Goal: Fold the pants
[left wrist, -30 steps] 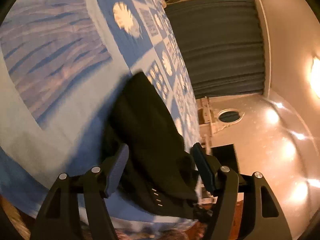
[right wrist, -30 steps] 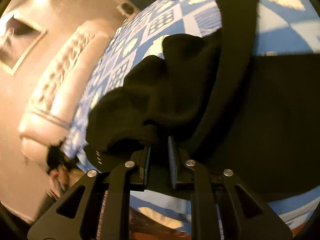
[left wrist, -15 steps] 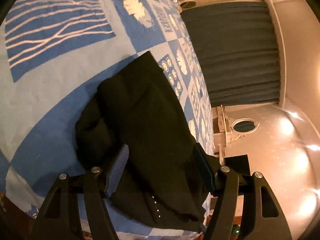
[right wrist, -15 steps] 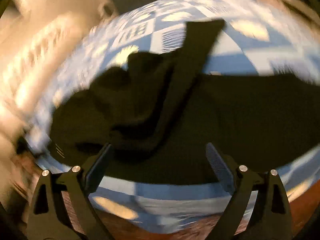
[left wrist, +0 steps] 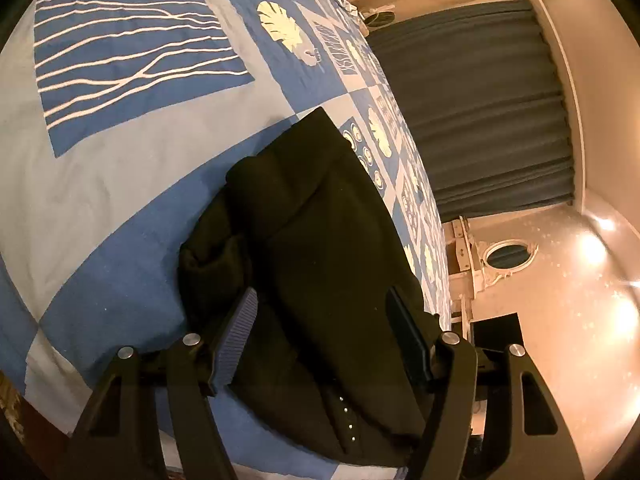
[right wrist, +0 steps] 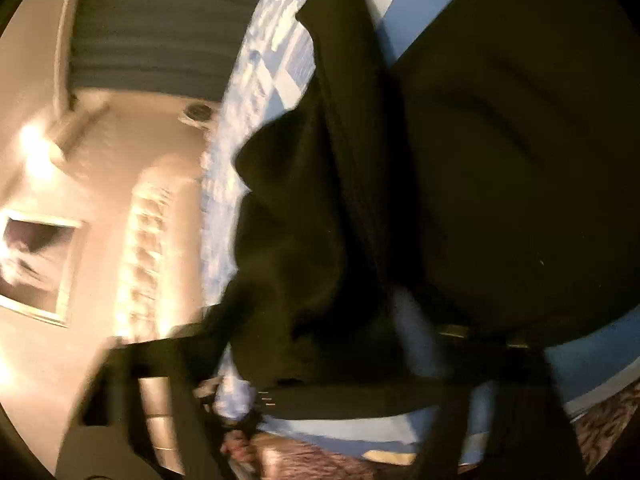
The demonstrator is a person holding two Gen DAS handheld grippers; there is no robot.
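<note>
Since a second ago the right claw point(right wrist: 320, 360) has let go of the pants and swung hard, so its view now smears into blur; half a second back its jaws stood wide apart, but in the present frame the fingers are too streaked to read, and I cannot tell whether it is open or closed. Over the same second the left claw point(left wrist: 320, 336) keeps hovering over the cloth while its view has steadied and sharpened.

That left claw is open, its ribbed pads spread at lower centre of the frame with nothing between them. The black pants point(left wrist: 316, 248) lie bunched on the bed point(left wrist: 100, 184), a blue and white patterned cover, running from the middle of the left view down to the lower edge near the claw. A thick rolled fold sits at centre left, and a row of small pale studs shows at the bottom. In the right view the pants point(right wrist: 480, 160) fill the centre and right of the frame.

As I judge it, one rough fold is laid and released, and the step in hand is repositioning. Next, the lumpy side likely needs flattening, then a fresh grip on an edge to bring it over squarely.
</note>
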